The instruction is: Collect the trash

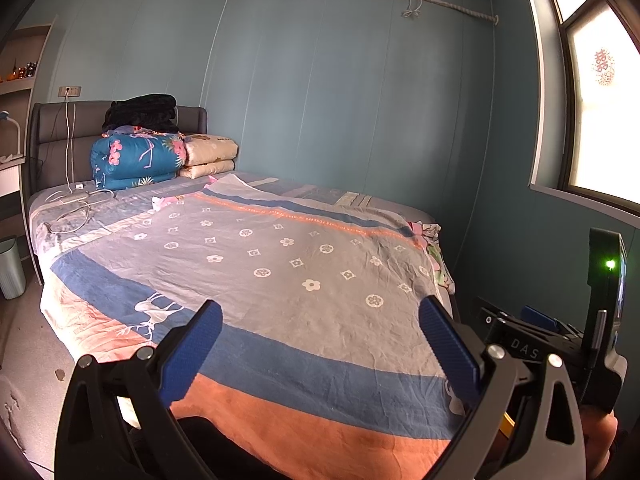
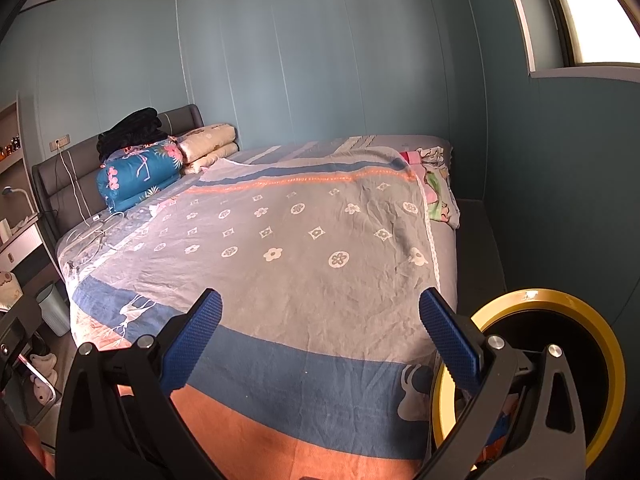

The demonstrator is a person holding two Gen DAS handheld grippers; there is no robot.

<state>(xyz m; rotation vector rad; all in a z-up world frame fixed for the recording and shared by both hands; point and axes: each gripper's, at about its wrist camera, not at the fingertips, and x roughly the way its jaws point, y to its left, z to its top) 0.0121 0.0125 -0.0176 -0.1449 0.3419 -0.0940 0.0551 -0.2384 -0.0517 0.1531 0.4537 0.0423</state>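
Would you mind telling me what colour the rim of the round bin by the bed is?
Yellow; the bin's rim shows best in the right wrist view.

Daylight floods from the overexposed window point(image 1: 600, 120) at two o'clock; the room stays dim, edges bend and darken, focus sharp.

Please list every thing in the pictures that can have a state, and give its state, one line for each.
Left gripper: open, fingers empty.
Right gripper: open, fingers empty.
Grey, blue and orange flowered bedspread: spread flat, wrinkled.
Blue floral quilt: folded, by the headboard.
Black blanket: folded, on top of the quilt.
White charger cable: plugged into the wall socket.
Pale green ribbed waste bin: upright, open top.
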